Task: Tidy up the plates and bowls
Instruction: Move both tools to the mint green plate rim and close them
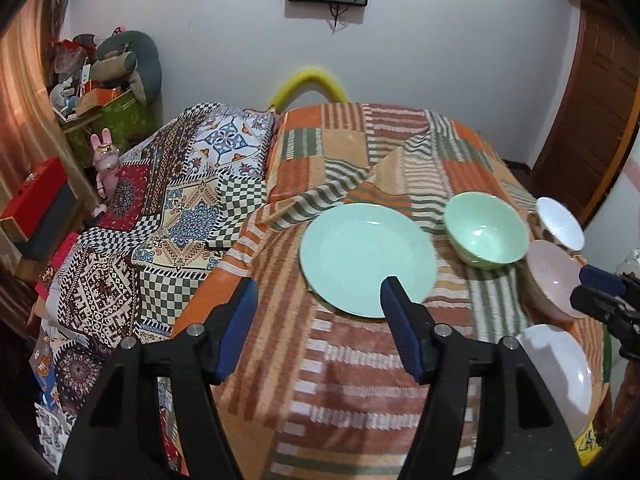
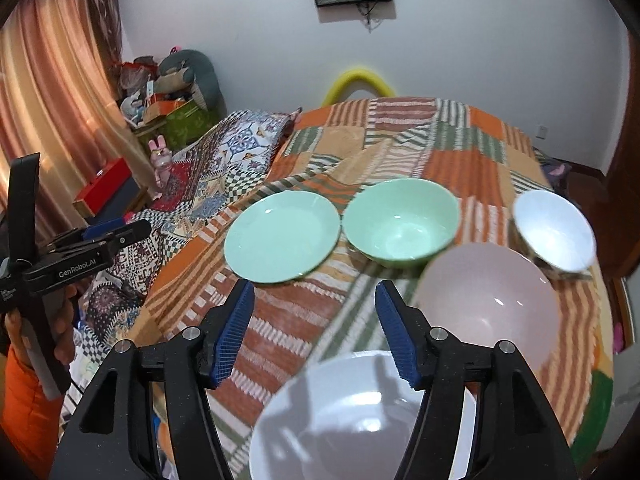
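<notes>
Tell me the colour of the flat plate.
Mint green plate, clearest in the right wrist view.

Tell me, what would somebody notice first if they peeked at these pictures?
Probably the mint green plate lying flat on the orange striped blanket, with the green bowl right beside it. Nearer the camera sit a pink bowl and a big white bowl, and a smaller white bowl sits farther right. The open right gripper hangs above them.

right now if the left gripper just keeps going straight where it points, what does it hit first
Probably the green plate: the open left gripper points at its near edge. Height above the cloth is unclear, so it might pass over.
</notes>
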`<action>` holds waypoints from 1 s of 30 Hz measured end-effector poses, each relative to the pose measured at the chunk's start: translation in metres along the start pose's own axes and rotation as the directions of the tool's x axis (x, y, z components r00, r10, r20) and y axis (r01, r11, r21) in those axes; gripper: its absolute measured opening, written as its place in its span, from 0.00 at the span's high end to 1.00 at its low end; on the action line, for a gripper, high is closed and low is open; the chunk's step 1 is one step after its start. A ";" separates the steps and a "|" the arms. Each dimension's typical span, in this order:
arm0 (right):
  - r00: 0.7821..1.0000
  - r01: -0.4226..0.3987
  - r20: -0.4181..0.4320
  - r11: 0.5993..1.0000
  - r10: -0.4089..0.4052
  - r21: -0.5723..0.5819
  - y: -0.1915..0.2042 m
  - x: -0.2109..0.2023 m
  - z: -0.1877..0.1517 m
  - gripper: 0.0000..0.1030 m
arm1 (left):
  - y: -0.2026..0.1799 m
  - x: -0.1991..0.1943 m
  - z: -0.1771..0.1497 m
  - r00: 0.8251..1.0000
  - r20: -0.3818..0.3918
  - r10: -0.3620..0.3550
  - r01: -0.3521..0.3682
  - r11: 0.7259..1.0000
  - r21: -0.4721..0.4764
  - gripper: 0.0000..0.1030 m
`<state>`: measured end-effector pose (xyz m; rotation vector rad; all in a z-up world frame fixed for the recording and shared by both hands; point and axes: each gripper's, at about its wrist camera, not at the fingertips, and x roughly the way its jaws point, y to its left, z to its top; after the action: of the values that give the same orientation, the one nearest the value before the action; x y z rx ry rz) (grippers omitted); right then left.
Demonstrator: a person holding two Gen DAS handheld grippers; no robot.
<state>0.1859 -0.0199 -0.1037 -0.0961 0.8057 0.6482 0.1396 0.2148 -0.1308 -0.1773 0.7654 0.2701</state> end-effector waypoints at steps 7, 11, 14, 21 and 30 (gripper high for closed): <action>0.998 -0.007 -0.067 1.000 0.006 -0.021 0.004 0.049 0.019 0.43 | 0.020 0.045 0.005 0.998 -0.062 -0.019 0.019 1.000 -0.005 0.38; 0.991 -0.017 -0.130 1.000 0.017 0.005 0.002 0.082 0.025 0.43 | 0.030 0.076 0.009 0.995 -0.098 -0.030 0.028 0.999 -0.018 0.38; 0.986 -0.027 -0.165 0.999 0.031 0.024 -0.001 0.097 0.026 0.49 | 0.035 0.100 0.011 0.990 -0.130 -0.057 0.051 0.998 -0.044 0.38; 0.968 -0.019 -0.248 0.999 0.029 0.045 -0.006 0.134 0.027 0.68 | 0.040 0.141 0.015 0.987 -0.138 -0.087 0.082 0.996 -0.044 0.41; 0.951 -0.036 -0.305 0.998 0.053 0.060 -0.008 0.161 0.026 0.75 | 0.042 0.190 0.016 0.974 -0.189 -0.126 0.117 0.991 -0.058 0.74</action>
<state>0.2896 0.0623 -0.1989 -0.1326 1.1277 0.6625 0.2681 0.2924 -0.2560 -0.2969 0.9371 0.1561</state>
